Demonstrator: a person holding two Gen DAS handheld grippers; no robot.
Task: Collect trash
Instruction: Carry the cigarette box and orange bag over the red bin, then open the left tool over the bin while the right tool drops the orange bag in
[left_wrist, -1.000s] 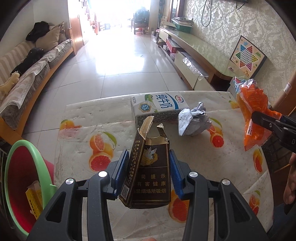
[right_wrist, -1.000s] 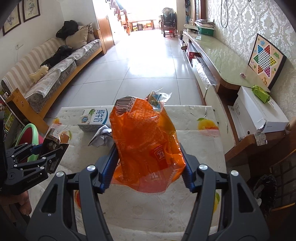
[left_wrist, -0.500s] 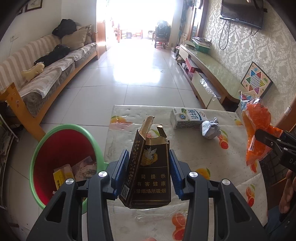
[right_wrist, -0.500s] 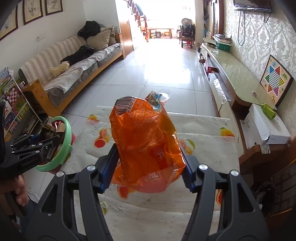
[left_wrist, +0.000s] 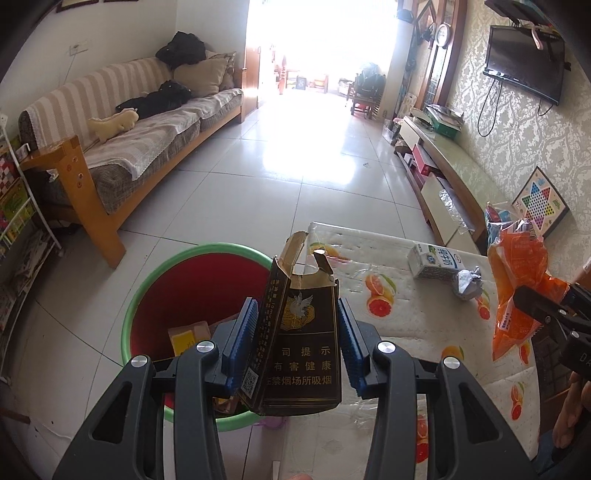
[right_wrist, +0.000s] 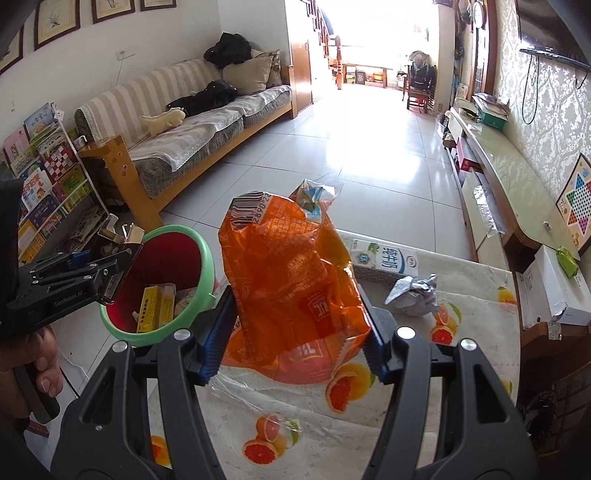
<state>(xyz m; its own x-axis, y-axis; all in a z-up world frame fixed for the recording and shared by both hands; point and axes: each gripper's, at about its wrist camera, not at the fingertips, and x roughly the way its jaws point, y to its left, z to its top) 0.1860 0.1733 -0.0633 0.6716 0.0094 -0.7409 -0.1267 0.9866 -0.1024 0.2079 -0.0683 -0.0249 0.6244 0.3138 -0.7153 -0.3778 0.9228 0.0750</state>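
Our left gripper (left_wrist: 298, 345) is clamped on the upright cigarette box (left_wrist: 301, 339); the bin (left_wrist: 192, 295) lies just beyond at eleven o'clock, nearer this hand. Our right gripper (right_wrist: 295, 334) is clamped on the orange bag (right_wrist: 288, 280), bin at ten o'clock.

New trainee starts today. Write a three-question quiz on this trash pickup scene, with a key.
1. True or false: the left gripper is shut on the dark cigarette box.
2. What does the right gripper hold? A) milk carton B) orange snack bag C) foil ball
3. Fill in: the crumpled foil lies on the table beside the ____.

Key
1. True.
2. B, the orange snack bag.
3. Milk carton. Both are still to go in the red bin.
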